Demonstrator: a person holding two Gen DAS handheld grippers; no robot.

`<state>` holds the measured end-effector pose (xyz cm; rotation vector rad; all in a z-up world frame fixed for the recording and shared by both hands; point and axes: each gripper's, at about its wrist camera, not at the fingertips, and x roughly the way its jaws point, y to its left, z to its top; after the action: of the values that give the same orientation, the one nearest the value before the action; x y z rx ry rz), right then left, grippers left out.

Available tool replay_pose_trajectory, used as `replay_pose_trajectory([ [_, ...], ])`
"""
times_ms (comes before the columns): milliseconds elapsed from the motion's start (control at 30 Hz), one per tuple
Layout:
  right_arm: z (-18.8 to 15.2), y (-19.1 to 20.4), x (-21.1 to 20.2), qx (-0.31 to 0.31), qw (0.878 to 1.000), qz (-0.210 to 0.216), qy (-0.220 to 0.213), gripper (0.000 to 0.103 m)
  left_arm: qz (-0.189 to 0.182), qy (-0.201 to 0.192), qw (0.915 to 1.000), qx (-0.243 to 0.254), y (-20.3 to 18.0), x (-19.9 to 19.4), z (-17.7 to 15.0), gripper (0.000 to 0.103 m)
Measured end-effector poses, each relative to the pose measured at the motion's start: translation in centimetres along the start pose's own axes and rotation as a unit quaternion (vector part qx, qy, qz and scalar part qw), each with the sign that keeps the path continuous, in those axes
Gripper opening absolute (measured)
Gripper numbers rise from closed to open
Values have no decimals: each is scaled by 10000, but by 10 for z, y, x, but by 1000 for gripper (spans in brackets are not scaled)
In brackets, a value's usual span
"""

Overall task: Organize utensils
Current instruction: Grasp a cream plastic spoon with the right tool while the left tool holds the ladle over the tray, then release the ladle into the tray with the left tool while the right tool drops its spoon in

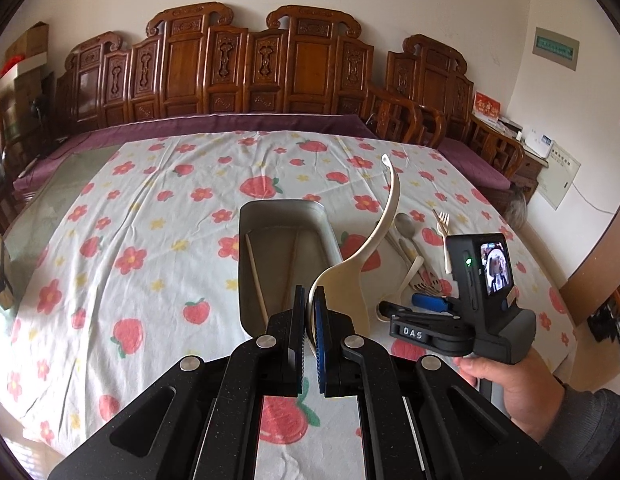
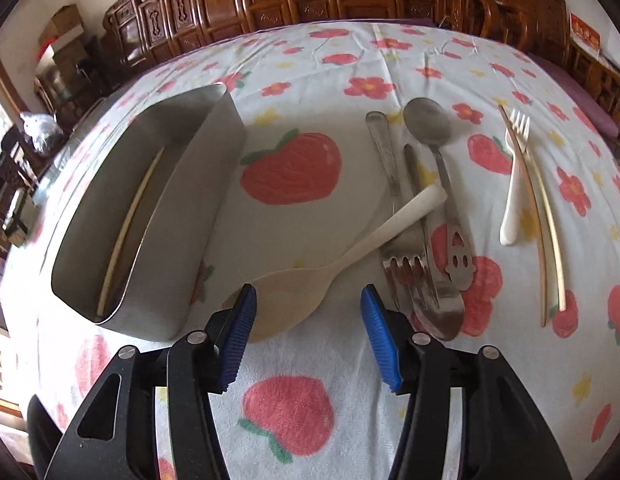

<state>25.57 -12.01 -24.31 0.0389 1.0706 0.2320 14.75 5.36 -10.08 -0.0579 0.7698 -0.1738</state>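
left gripper clamped on the bowl rim of a cream ladle, handle curving up, just right of the metal bin. inside the bin, chopsticks. right gripper jaws apart, nothing pinched, over a cream rice paddle lying flat right of the bin. further right: metal fork, metal spoon, white plastic fork, loose chopstick pair, all on the strawberry-print cloth.

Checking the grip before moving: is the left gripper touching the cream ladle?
Touching. Left wrist view shows the left gripper pinching the cream ladle at its bowl rim.
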Motion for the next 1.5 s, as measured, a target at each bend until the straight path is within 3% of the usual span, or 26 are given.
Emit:
replay_pose_trajectory([
  [200, -8, 12, 0, -417, 9985, -331, -144, 55, -1, -58, 10000, 1, 1, -4, 2, 3],
  [267, -11, 12, -3, -449, 9985, -292, -150, 32, 23, -55, 10000, 10, 1, -3, 2, 3],
  [333, -13, 13, -5, -483, 9984, -279, -115, 17, 22, -34, 10000, 3, 0, -2, 1, 3],
  [433, -16, 12, -8, -511, 9983, -240, -109, 5, 34, -12, 10000, 20, -1, 0, -1, 3],
  [700, -15, 6, -30, -555, 9981, -102, -252, 2, 164, 118, 9998, -28, 5, 13, -7, 3],
  [1067, 15, 5, -85, -610, 9953, 49, -754, 2, 509, 307, 9979, -272, 31, 46, 2, 3],
  [1333, 33, 36, -100, -741, 9927, 354, -883, 2, 633, 432, 9966, -313, 33, 72, 11, 4],
  [1500, 38, 55, -93, -863, 9917, 452, -837, 2, 671, 459, 9961, -329, 36, 75, 10, 10],
])
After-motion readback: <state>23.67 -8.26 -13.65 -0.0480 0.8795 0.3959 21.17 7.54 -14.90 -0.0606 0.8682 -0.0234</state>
